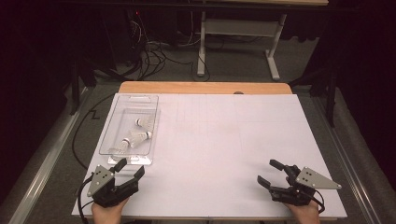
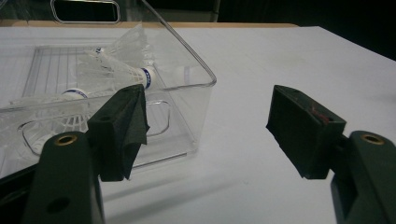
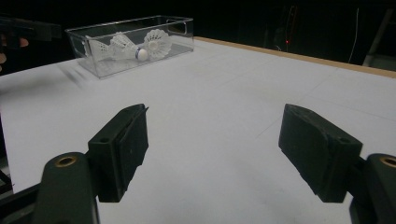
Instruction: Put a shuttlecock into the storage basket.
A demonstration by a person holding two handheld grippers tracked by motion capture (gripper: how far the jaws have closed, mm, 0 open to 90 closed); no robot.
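On my far left a clear bin (image 1: 132, 100) sat on the white table (image 1: 224, 140), near its left edge and running lengthwise away from me. Three shuttlecocks (image 1: 137, 137) lay on their sides inside it, bunched in the nearer half. In the left gripper view I could see their feather skirts overlapping and the blue-banded cork (image 2: 148, 77) of one pointing toward the bin's right wall; in the right gripper view one skirt faced the camera, with a cork in front of it.

My left gripper (image 1: 130, 167) rested on the table just short of the bin's near end, aimed forward and a little rightward. Its jaws stood wide apart with nothing between them. In its own view the left pad (image 2: 122, 130) overlapped the bin's near wall in the picture, but I could not tell whether it touched the plastic; the right pad (image 2: 302, 130) hung over bare table.

The middle of the table lay bare and white.

My right gripper (image 1: 271, 171) rested near the front right corner, well apart from the bin, angled toward the left. Its jaws were also spread wide and held nothing; between its pads (image 3: 122, 149) I saw table surface.
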